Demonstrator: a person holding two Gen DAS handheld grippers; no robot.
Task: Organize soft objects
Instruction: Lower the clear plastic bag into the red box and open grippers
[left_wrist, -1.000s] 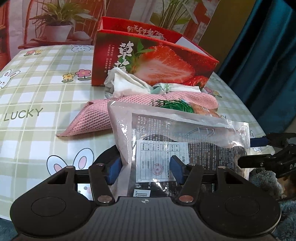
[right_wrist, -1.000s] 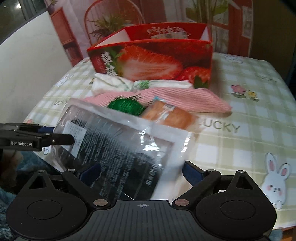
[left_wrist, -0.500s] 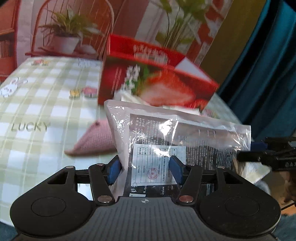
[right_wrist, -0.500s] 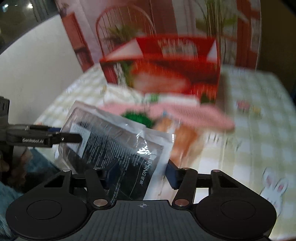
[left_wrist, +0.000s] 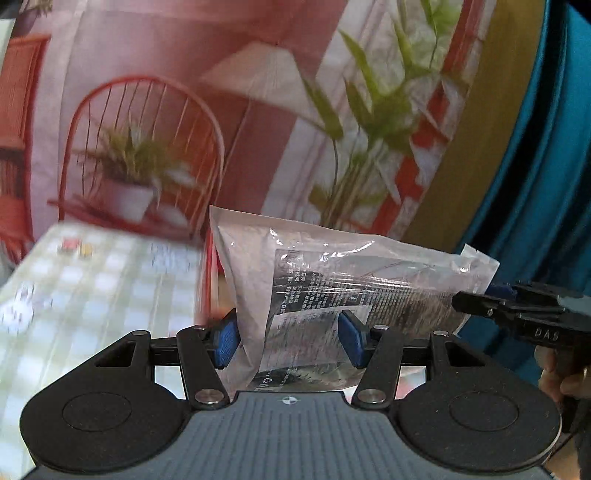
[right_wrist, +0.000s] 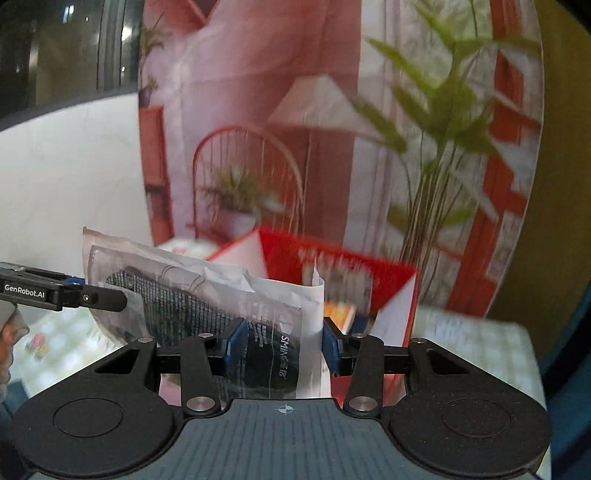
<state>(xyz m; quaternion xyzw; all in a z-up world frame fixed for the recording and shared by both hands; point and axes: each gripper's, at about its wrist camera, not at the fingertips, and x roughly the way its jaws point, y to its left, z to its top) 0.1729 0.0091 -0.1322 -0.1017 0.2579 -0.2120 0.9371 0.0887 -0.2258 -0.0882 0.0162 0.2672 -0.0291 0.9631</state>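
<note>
The left tongs (left_wrist: 288, 338) are closed on one end of a clear plastic packet (left_wrist: 354, 291) with dark contents and printed text, its film pinched between the blue pads (left_wrist: 224, 341); the right tongs (right_wrist: 282, 345) clamp the other end of the same packet (right_wrist: 207, 314) — so it hangs between both, lifted above the checked bench (left_wrist: 92, 291); beyond it stands the red strawberry box (right_wrist: 332, 273), open at the top, blurred; the backdrop behind — a printed chair and plants — is blurred too.
</note>
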